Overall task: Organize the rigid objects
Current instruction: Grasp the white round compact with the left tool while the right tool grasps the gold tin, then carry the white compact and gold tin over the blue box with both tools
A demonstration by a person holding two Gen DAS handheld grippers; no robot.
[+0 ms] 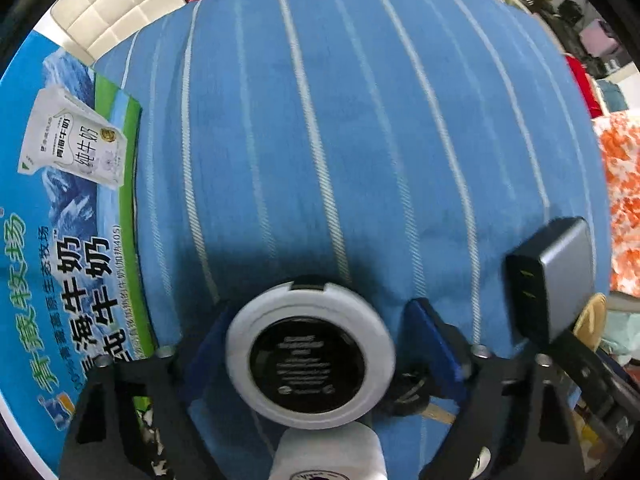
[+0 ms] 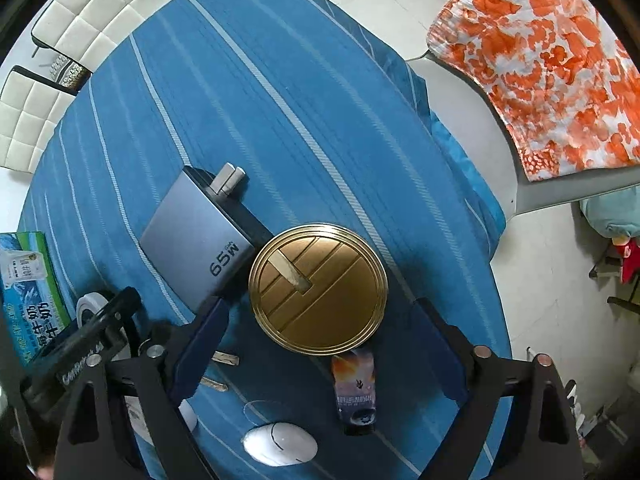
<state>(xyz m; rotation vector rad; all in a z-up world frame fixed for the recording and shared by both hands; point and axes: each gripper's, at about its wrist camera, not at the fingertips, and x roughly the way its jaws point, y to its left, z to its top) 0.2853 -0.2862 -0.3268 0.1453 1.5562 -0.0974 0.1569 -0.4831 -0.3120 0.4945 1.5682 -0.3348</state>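
Left gripper [image 1: 312, 344] straddles the round white-rimmed disc [image 1: 310, 364], jaws partly open, grip unclear. Right gripper [image 2: 320, 344], jaws wide, hangs over the gold lid [image 2: 318, 286].

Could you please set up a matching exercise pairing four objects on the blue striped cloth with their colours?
Objects:
1. round lid
2. charger marked 65W
3. computer mouse
4. milk carton box

Colours:
A. white
B. gold
C. blue and green with Chinese print
D. grey

Pairs: 1-B, 2-D, 3-A, 4-C
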